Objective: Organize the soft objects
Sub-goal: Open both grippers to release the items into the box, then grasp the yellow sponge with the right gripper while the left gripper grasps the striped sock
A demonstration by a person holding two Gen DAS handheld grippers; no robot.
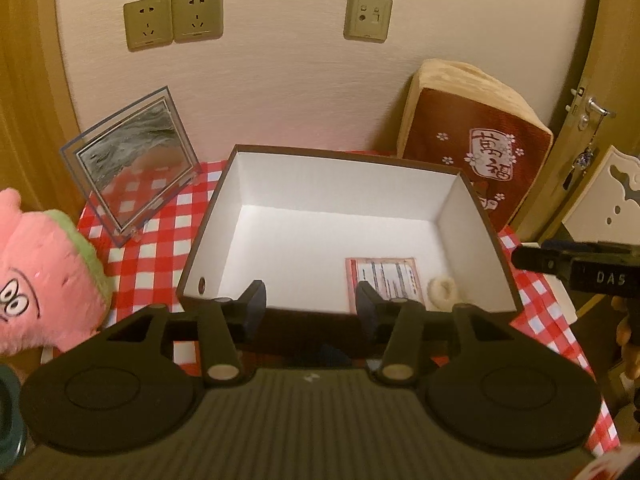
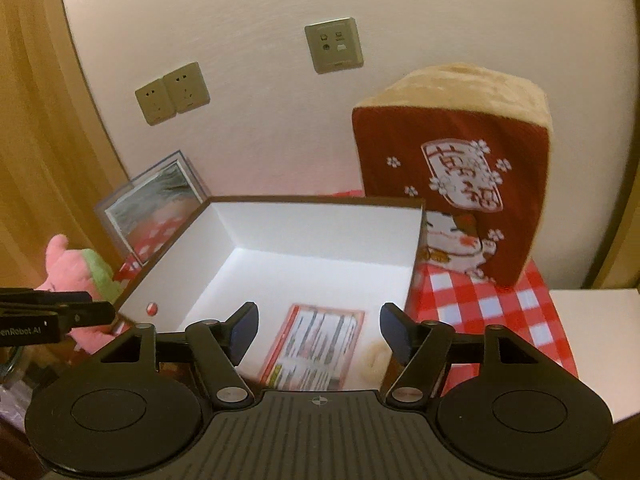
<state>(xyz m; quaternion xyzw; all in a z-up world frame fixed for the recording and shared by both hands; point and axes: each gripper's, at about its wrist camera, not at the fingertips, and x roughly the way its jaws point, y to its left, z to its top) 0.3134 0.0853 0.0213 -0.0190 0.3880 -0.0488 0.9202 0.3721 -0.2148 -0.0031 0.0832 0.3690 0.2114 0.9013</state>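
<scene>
An open box (image 1: 340, 184) (image 2: 320, 224), brown outside and white inside, stands on a red-and-white checked cloth (image 1: 160, 240). Inside it, near the front right, lie a pink-edged printed card (image 1: 386, 280) (image 2: 316, 348) and a small cream fluffy thing (image 1: 442, 288) (image 2: 376, 358). A pink plush toy with a green band (image 1: 44, 276) (image 2: 76, 272) sits left of the box. My left gripper (image 1: 311, 300) is open at the box's near wall, holding nothing. Above the front of the box my right gripper (image 2: 320, 322) stands open over the card, nothing between its pads.
A red cushion with a lucky cat (image 1: 472, 148) (image 2: 452, 160) leans on the wall behind the box's right side. A clear photo frame (image 1: 132, 164) (image 2: 156, 196) stands at the back left. Wall sockets (image 1: 172, 18) are above. A white surface (image 2: 592, 340) lies at the right.
</scene>
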